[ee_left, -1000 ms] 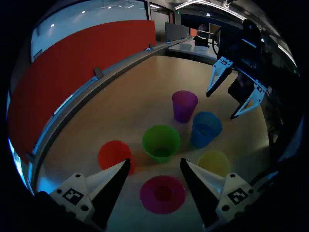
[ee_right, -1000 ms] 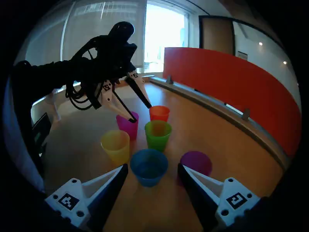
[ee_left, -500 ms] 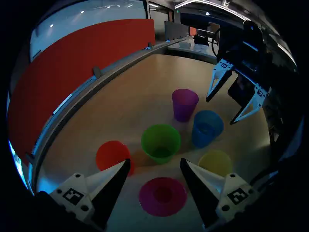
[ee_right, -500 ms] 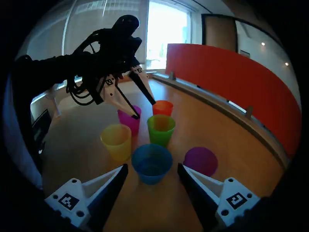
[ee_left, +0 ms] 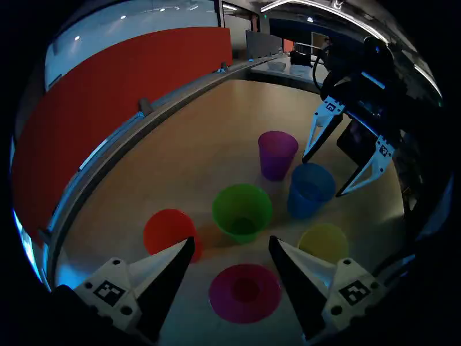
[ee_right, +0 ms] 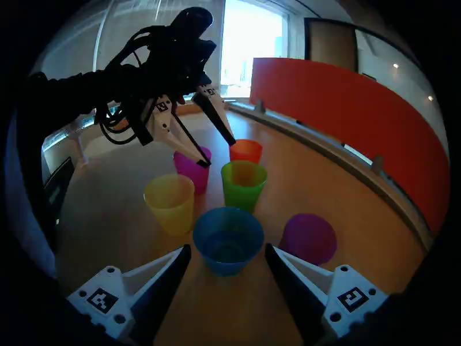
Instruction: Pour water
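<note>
Several coloured plastic cups stand upright in a cluster on a wooden table (ee_left: 219, 127). My left gripper (ee_left: 229, 241) is open above the magenta cup (ee_left: 245, 291), with the red cup (ee_left: 168, 233), green cup (ee_left: 242, 210) and yellow cup (ee_left: 322, 242) just beyond. My right gripper (ee_right: 226, 248) is open, its fingers either side of the blue cup (ee_right: 227, 239) and apart from it. The purple cup (ee_right: 308, 237) stands to its right and the yellow cup (ee_right: 169, 202) to its left. Each gripper also appears across the cluster: right gripper (ee_left: 322, 177), left gripper (ee_right: 219, 153).
A red partition (ee_left: 115, 86) and a grey rail (ee_left: 144, 115) run along one table edge. A dark sleeve and cables (ee_right: 86, 98) reach in behind the left gripper. Bright windows (ee_right: 248, 46) lie beyond. Bare tabletop (ee_right: 346, 196) stretches between the cups and the rail.
My right gripper has moved forward and lower toward the blue cup, which now sits larger between its fingers. The left gripper has stayed nearly still.
</note>
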`<action>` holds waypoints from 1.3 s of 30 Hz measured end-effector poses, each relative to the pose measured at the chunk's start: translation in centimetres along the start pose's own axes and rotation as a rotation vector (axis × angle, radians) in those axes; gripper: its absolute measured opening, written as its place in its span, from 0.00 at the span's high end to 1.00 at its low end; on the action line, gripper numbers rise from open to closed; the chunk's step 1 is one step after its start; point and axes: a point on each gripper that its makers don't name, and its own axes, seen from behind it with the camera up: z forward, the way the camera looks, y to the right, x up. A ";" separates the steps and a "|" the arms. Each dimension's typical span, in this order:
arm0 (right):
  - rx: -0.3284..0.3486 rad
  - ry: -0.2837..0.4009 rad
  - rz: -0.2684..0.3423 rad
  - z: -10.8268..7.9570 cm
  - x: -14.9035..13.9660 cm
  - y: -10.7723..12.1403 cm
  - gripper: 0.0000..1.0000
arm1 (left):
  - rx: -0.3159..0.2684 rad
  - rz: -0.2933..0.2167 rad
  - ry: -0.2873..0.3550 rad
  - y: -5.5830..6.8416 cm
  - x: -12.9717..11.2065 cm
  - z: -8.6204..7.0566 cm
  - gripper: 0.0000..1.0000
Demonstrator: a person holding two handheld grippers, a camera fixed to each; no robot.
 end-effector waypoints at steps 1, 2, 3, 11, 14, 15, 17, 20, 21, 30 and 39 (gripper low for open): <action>0.000 0.000 -0.001 0.2 0.0 0.0 0.01 | 0.000 0.001 0.000 0.0 0.0 0.0 0.04; -0.001 -0.001 -0.002 0.5 -0.1 0.1 0.01 | 0.000 0.003 0.000 0.1 0.0 0.0 0.04; -0.001 -0.001 -0.003 0.7 -0.1 0.1 0.01 | 0.000 0.004 0.000 0.1 0.0 0.1 0.04; 0.007 0.009 -0.007 2.4 0.0 0.1 0.01 | -0.001 0.005 -0.001 0.1 0.0 0.2 0.04; 0.010 0.014 -0.005 2.8 0.1 0.1 0.01 | 0.001 0.005 -0.001 0.1 -0.1 0.3 0.04; 0.011 0.015 -0.005 2.9 0.1 0.1 0.01 | 0.001 0.006 -0.002 0.1 -0.1 0.3 0.04; 0.011 0.014 -0.006 3.1 0.1 0.1 0.01 | 0.001 0.006 -0.002 0.1 -0.1 0.3 0.04; 0.010 0.014 -0.007 3.2 0.0 0.1 0.07 | 0.000 0.006 -0.002 0.2 -0.2 0.3 0.04; 0.009 0.014 -0.008 3.2 0.0 0.1 0.07 | 0.000 0.006 -0.002 0.1 -0.2 0.3 0.04; -0.001 0.016 -0.002 3.0 0.1 0.4 0.09 | -0.002 0.007 0.002 0.2 0.0 0.4 0.04; -0.012 0.063 0.004 1.6 1.9 0.5 0.09 | -0.001 0.004 0.006 0.2 0.2 0.5 0.04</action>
